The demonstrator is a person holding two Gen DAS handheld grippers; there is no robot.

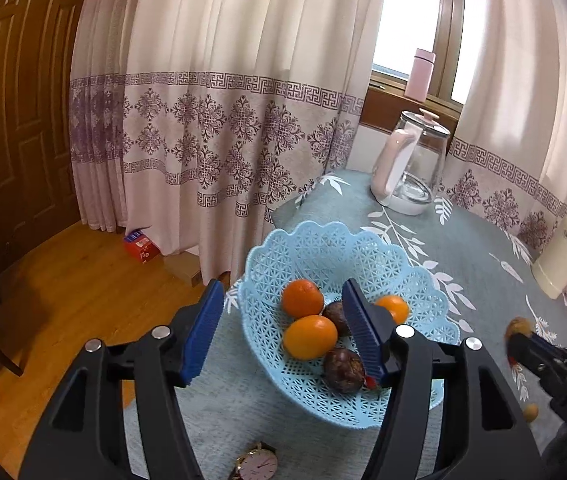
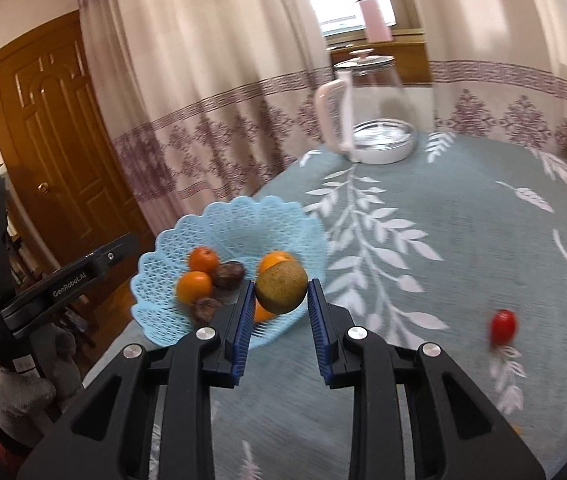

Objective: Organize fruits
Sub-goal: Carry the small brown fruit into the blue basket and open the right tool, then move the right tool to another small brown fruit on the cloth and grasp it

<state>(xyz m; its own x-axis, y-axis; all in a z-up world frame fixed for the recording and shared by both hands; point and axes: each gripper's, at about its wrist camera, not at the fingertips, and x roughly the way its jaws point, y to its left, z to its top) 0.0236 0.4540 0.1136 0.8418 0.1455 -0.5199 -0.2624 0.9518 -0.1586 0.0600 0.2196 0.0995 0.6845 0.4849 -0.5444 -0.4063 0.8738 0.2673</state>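
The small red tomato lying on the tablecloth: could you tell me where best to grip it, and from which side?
Grip the red tomato across its narrow middle, coming down from above. It looks oval and lies alone on the tablecloth, well apart from the basket, so both flanks look open for the fingers.

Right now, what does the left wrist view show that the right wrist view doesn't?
Only the left wrist view shows the wristwatch on the cloth, the red box on the floor and a small tan fruit.

Only the right wrist view shows the red cherry tomato on the cloth.

Both show the blue basket holding oranges and passion fruit, the glass kettle, and the brownish fruit gripped in the right claw.
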